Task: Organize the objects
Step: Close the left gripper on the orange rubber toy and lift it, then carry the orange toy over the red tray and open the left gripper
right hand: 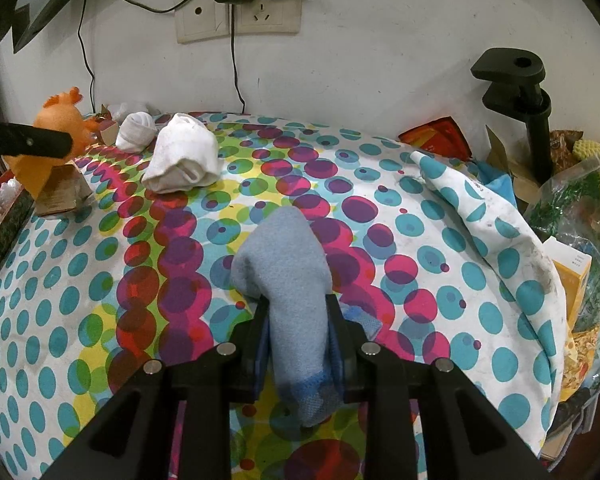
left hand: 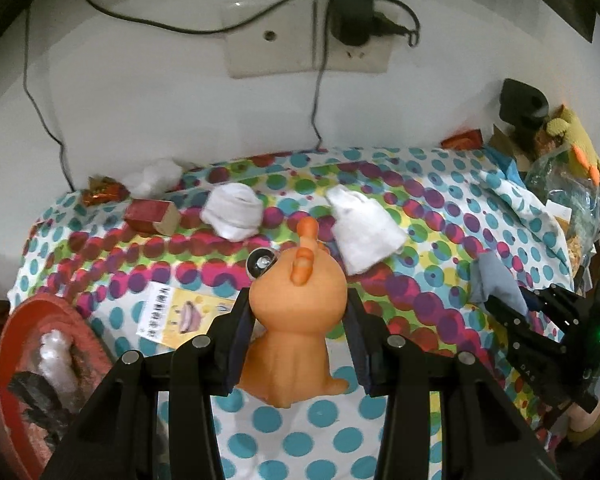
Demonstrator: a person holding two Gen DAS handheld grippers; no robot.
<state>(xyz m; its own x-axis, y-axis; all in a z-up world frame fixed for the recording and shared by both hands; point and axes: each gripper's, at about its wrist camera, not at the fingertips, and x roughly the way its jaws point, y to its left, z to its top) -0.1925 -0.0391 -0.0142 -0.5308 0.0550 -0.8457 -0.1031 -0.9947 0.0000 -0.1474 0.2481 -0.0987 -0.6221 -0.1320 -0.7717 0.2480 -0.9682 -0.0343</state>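
We are holding two things at once above a table draped in a bright polka-dot cloth (right hand: pixel 440 240). Our left tool (left hand: pixel 300 320) is pinching an orange rubber toy (left hand: pixel 296 300) by its round head, pads pressing on both sides, at the centre of the left view. The toy is looking light, hollow and a little squashy, so we are judging the widest part of the head a sound hold; its thin crest at 12 o'clock would likely bend away.

Our right tool (right hand: pixel 298 336) is pinching a pale blue sock (right hand: pixel 284 264) at its middle, the free end flopping forward toward 12 o'clock onto the cloth. It is looking soft, limp and nearly weightless, and will probably droop whichever way we are tilting it.

From the right view, a folded white sock (right hand: pixel 184 160) is lying at 11 o'clock, with a rolled white sock (right hand: pixel 137 131) just beyond it. A small red box (left hand: pixel 152 216) is sitting at 10 o'clock in the left view.

The cloth is wrinkling and bunching at 3 o'clock. A white wall with a socket plate (right hand: pixel 240 8) and trailing cables is standing behind the table.
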